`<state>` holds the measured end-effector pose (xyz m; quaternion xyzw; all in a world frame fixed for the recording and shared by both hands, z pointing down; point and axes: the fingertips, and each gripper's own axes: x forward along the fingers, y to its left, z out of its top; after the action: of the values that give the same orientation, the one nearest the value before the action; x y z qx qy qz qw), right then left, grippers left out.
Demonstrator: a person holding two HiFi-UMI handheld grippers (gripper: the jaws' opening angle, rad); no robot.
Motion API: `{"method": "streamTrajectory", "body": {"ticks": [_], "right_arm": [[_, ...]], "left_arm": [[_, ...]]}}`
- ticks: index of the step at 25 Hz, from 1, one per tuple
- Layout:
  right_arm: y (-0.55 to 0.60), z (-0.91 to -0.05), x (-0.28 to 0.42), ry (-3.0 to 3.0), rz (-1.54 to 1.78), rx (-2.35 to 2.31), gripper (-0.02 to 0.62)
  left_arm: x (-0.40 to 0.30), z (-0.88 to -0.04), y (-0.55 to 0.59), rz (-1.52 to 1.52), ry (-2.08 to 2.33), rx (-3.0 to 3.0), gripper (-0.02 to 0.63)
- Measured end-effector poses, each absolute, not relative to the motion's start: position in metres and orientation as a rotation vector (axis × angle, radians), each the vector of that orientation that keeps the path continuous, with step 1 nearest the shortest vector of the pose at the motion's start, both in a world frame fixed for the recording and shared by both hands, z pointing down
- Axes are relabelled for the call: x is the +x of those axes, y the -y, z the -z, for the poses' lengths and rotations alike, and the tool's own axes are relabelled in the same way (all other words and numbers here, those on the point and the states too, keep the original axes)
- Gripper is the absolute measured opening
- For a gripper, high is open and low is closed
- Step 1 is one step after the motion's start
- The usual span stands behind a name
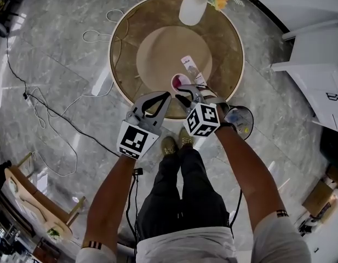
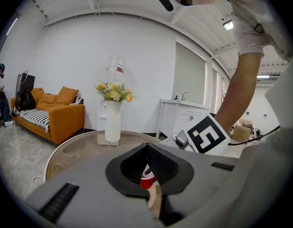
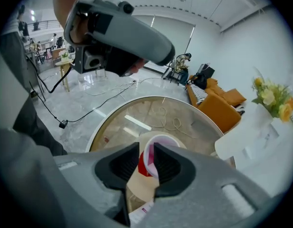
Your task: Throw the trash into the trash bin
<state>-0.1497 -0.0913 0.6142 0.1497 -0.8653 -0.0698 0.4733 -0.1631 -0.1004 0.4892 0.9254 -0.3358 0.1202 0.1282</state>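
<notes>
Trash, a small red-and-white paper cup [image 1: 179,82], is seen near the front edge of the round glass-topped bench [image 1: 125,43], mouth turned upward, directly ahead of and below the right claw [image 3: 146,148]. That claw's 2 jaws are held apart with the cup's near wall between them, and no squeeze is visible. The left claw [image 1: 167,96] is held closed and empty alongside, so the right is judged nearer; the round grey trash bin [image 1: 246,126] is set on the floor beneath the right forearm.

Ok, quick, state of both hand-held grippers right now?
Left hand-held gripper: closed, empty.
Right hand-held gripper: open, cup between its jaws, not clamped.
</notes>
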Motion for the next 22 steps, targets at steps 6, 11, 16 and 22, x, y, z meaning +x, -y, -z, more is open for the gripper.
{"method": "streamTrajectory", "body": {"ticks": [6, 11, 16, 22], "right_arm": [[0.092, -0.631, -0.145, 2.046, 0.218, 0.359, 0.033], [0.094, -0.620, -0.147, 2.065, 0.235, 0.419, 0.023], [0.093, -0.594, -0.148, 2.131, 0.188, 0.549, 0.021], [0.088, -0.549, -0.135, 2.192, 0.114, 0.764, 0.021]], "left_arm": [[-0.162, -0.490, 0.099, -0.341, 0.968, 2.695, 0.000], [-0.163, -0.488, 0.096, -0.343, 0.960, 2.701, 0.000], [-0.162, -0.490, 0.094, -0.346, 0.952, 2.705, 0.000], [-0.149, -0.480, 0.084, -0.308, 0.927, 2.718, 0.000]]}}
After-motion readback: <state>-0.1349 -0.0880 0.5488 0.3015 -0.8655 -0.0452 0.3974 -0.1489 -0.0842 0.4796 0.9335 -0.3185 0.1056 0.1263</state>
